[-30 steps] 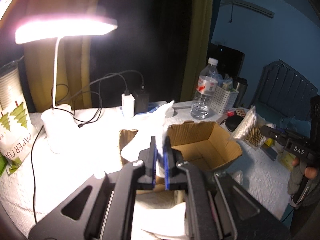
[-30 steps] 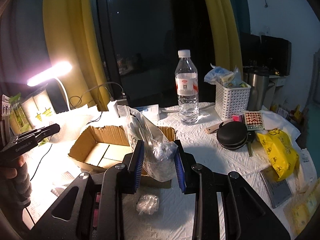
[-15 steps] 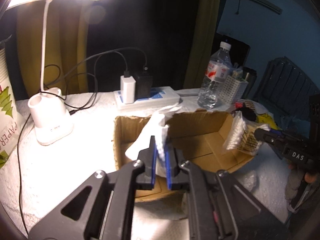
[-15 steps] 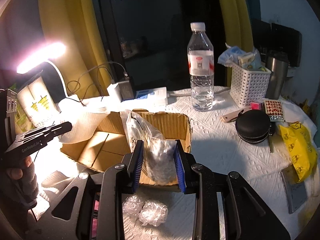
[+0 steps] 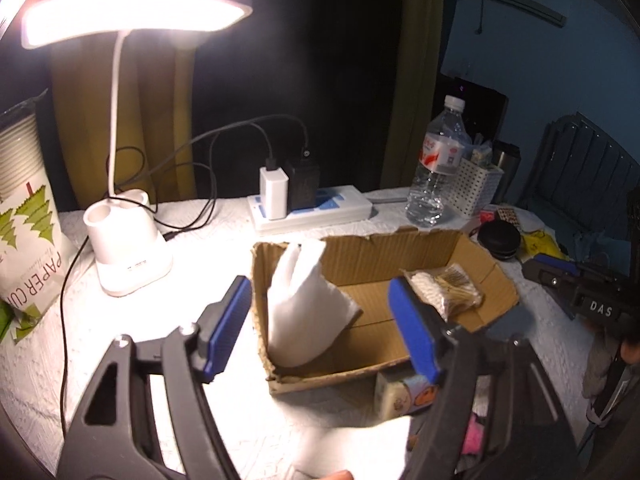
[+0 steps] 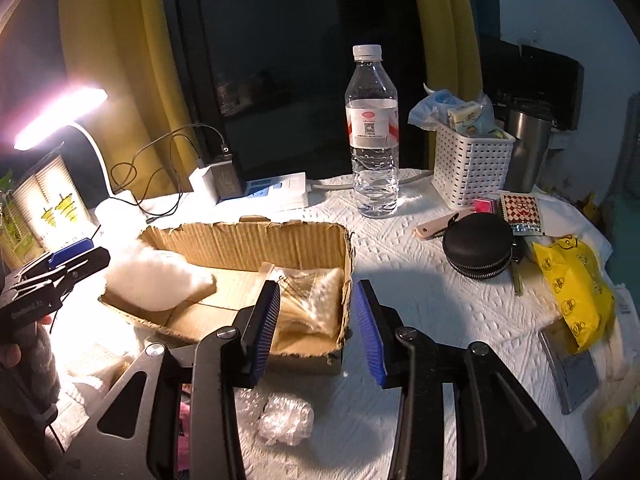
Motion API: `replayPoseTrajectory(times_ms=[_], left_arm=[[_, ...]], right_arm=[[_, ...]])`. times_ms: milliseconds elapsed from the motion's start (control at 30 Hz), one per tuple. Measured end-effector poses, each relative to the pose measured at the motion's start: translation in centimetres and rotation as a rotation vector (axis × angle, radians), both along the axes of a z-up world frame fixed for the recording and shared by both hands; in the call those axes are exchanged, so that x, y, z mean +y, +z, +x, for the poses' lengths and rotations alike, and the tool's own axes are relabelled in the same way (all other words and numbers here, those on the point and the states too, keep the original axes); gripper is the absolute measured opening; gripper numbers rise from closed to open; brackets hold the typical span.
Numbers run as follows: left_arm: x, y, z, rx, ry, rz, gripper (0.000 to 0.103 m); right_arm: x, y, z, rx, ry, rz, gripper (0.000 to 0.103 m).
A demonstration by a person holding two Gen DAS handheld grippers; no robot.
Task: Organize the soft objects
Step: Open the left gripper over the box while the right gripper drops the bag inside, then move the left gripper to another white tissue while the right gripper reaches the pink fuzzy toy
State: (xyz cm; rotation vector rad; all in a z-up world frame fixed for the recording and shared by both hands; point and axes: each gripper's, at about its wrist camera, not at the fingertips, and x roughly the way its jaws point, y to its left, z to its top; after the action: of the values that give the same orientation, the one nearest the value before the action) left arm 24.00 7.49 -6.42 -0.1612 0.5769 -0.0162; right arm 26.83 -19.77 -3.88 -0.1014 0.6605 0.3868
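An open cardboard box (image 5: 360, 252) (image 6: 248, 240) stands on the white table. A white soft cloth (image 5: 302, 304) (image 6: 152, 280) leans in its left end. A clear plastic bag of cotton swabs (image 5: 444, 288) (image 6: 308, 300) lies in its right end. My left gripper (image 5: 324, 328) is open and empty in front of the box. My right gripper (image 6: 316, 328) is open and empty just above the box's near right corner. The left gripper also shows in the right wrist view (image 6: 60, 268), beside the cloth.
A lit desk lamp (image 5: 128, 248) stands left of the box. A power strip (image 5: 308, 208), water bottle (image 6: 372, 136), white basket (image 6: 470, 168), black round case (image 6: 480, 252) and yellow bag (image 6: 572, 284) surround it. Crumpled plastic wrap (image 6: 286, 420) lies in front.
Both grippers have opened. The white cloth has dropped from the left gripper into the box, and the plastic bag from the right gripper into the box.
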Motion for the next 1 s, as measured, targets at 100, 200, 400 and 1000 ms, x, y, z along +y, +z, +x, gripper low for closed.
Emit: replayPoseTrajectory(times_ms=[100, 200, 400, 1000], left_arm=[[0.2, 0.2, -0.8, -0.007, 0.004, 0.005, 0.072], [0.5, 0.5, -1.9, -0.016, 0.010, 0.005, 0.072], [0.8, 0.8, -4.3, -0.031, 0.010, 0.009, 0.073], [2.0, -0.6, -10.1, -0.048, -0.017, 0.011, 0.075]], right_arm=[[0.2, 0.3, -0.8, -0.008, 0.002, 0.001, 0.041], [0.3, 0.7, -1.7, -0.018, 0.005, 0.003, 0.041], [0.8, 1.4, -3.7, -0.040, 0.014, 0.003, 0.041], [3.0, 0.5, -9.0, -0.045, 0.037, -0.021, 0.043]])
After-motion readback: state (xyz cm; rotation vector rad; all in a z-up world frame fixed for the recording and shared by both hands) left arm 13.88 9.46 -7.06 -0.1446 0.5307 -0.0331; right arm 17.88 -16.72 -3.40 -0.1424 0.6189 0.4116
